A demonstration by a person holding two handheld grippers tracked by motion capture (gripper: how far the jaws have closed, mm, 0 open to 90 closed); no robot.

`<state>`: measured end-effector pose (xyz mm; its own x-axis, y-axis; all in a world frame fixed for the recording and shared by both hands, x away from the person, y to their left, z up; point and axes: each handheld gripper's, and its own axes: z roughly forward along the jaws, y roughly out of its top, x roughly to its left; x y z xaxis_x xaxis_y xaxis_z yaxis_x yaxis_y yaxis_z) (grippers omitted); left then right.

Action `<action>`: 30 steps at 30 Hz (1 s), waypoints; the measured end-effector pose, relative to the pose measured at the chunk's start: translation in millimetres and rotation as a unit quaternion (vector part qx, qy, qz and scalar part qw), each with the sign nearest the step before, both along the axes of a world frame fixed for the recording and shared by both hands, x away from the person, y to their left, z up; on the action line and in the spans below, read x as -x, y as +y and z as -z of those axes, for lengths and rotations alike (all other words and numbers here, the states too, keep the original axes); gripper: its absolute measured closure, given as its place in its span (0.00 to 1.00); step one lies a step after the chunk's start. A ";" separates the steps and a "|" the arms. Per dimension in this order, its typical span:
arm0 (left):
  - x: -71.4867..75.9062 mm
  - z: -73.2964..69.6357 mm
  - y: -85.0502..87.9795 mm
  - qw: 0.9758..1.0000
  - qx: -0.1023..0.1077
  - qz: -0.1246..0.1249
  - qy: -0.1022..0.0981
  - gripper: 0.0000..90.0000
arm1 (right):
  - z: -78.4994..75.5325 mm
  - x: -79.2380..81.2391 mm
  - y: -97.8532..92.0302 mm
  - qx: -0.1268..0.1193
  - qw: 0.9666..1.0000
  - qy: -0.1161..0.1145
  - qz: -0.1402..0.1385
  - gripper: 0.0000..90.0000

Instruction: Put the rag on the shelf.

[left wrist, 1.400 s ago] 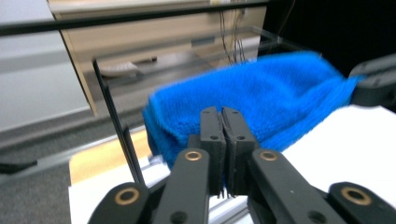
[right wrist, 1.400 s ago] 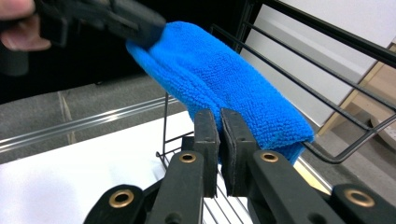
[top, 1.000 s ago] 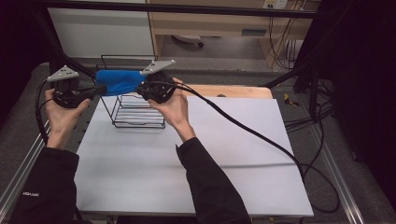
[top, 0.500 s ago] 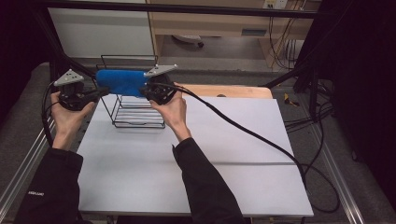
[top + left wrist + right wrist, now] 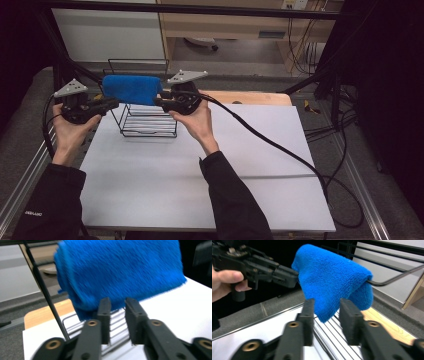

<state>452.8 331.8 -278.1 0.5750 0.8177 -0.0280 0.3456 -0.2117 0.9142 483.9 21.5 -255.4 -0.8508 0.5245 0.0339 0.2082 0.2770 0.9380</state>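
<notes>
Blue cloth [image 5: 131,89], draped over the top bar of the wire rack [image 5: 149,120]: soft, light and limp, best pinched at a hanging end. Left of the rack, the left gripper [image 5: 113,103] has just been opening, jaws narrowly parted with nothing between them. Right of it, the right gripper [image 5: 160,102] has likewise been opening, the cloth's tip just beyond its pads. A second earlier both held the cloth above the rack.
</notes>
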 end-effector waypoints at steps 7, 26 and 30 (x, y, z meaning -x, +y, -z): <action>20.2 12.7 -1.9 1.000 -0.010 0.011 0.019 0.60 | -3.2 15.4 -38.1 0.006 1.000 -0.003 0.020 0.45; 56.8 103.2 -28.7 0.996 -0.019 0.024 0.082 0.17 | 70.6 57.8 -185.7 -0.004 0.993 0.060 0.103 0.07; 61.3 117.8 -35.2 0.995 -0.028 0.027 0.090 0.13 | 93.8 69.2 -215.8 -0.008 0.989 0.068 0.128 0.05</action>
